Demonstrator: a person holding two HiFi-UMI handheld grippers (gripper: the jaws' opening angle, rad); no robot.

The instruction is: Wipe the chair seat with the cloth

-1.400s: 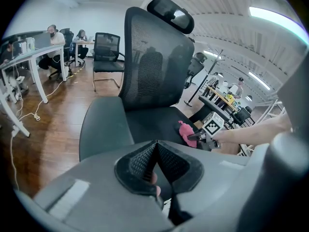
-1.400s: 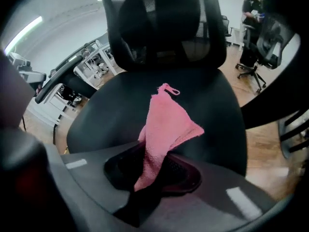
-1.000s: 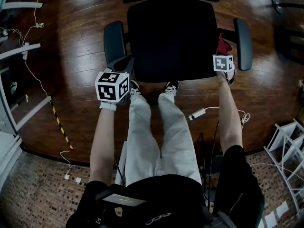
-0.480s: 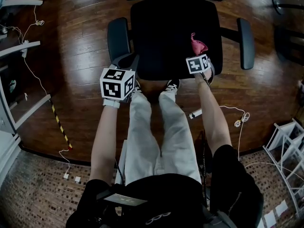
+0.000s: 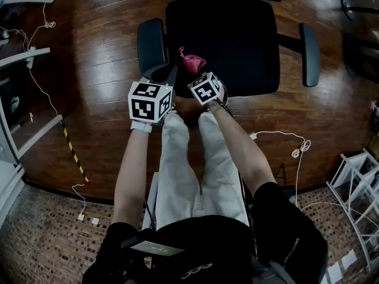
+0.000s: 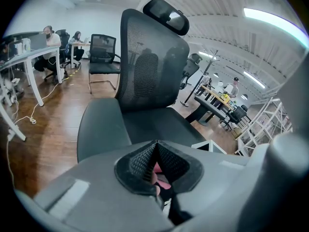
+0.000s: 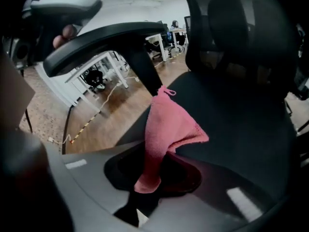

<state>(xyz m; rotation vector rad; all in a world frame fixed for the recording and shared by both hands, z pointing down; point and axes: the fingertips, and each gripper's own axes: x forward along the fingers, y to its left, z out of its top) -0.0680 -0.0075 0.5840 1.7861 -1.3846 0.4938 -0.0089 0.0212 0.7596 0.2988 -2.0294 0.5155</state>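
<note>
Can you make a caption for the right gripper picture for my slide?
Right tool pinches a fuzzy pink cloth at the black chair seat, beside its black armrest.

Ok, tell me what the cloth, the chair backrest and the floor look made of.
The pink cloth: soft fuzzy fabric, likely microfibre or terry; nap shows at its edge. The chair backrest: black mesh; chairs behind show through it. The floor: dark glossy planks, wood or laminate; seams and sheen show.
</note>
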